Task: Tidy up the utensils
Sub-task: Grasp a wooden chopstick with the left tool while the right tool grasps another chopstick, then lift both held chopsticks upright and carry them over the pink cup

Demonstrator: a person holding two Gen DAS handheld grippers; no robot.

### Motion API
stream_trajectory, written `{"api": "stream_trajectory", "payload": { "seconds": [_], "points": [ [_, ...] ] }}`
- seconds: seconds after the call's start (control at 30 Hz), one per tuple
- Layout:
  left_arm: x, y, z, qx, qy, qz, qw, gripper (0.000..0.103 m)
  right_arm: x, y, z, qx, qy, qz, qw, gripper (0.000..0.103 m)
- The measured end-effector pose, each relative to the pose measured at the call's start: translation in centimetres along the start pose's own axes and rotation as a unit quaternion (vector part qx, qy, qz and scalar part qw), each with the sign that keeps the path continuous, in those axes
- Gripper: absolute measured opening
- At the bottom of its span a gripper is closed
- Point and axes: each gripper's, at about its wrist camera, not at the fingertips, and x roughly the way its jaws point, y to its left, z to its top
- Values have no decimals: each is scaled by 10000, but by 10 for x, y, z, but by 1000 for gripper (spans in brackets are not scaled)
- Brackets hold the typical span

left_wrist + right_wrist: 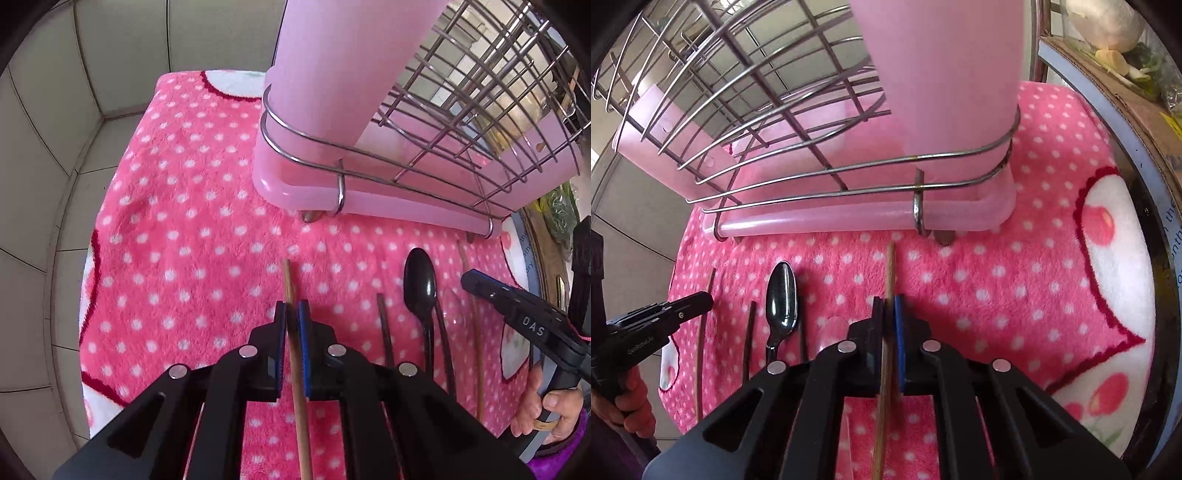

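My left gripper (292,310) is shut on a light wooden chopstick (289,284) that points toward the pink utensil holder (325,74) in the wire drying rack (480,92). My right gripper (888,306) is shut on another light wooden chopstick (890,269), aimed at the pink holder (953,74). A black spoon (420,284), a dark chopstick (384,328) and a brown chopstick (476,332) lie on the pink dotted towel (184,221). They also show in the right wrist view: the spoon (781,295), the dark chopstick (749,339) and the brown chopstick (701,339).
The rack stands on a pink drip tray (849,218). A clear plastic spoon (831,328) lies beside the black spoon. Tiled wall (55,129) is at left. A cardboard box with vegetables (1126,74) stands at right beyond the towel.
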Motion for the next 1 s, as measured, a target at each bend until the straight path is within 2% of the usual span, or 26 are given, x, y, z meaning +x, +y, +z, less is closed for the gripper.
{"api": "stream_trajectory", "payload": {
  "seconds": [0.13, 0.27, 0.4, 0.5, 0.67, 0.8, 0.93, 1.0],
  "points": [
    [14, -11, 3, 164, 199, 118, 9996, 7, -9, -11, -5, 83, -23, 159, 9998, 6],
    [20, -25, 8, 432, 304, 397, 9978, 8, -14, -18, -7, 185, -15, 210, 9996, 6],
    [21, -33, 5, 661, 128, 449, 9967, 6, -26, -32, -12, 331, -169, 450, 9983, 6],
    [16, -36, 0, 559, -32, 308, 9980, 5, -39, -37, -18, 374, -326, 557, 9972, 6],
    [-20, -27, -14, 359, -500, 52, 9981, 5, -68, -42, -25, 382, -728, 724, 9940, 6],
    [-56, -21, -22, 265, -979, -78, 9948, 5, -97, -41, -31, 320, -1153, 879, 9889, 6],
    [-86, -20, -23, 159, -1506, -289, 9880, 5, -122, -33, -36, 245, -1614, 957, 9819, 6],
    [-106, -16, -28, 109, -1849, -372, 9820, 5, -131, -28, -39, 178, -1847, 945, 9781, 6]
  ]
}}
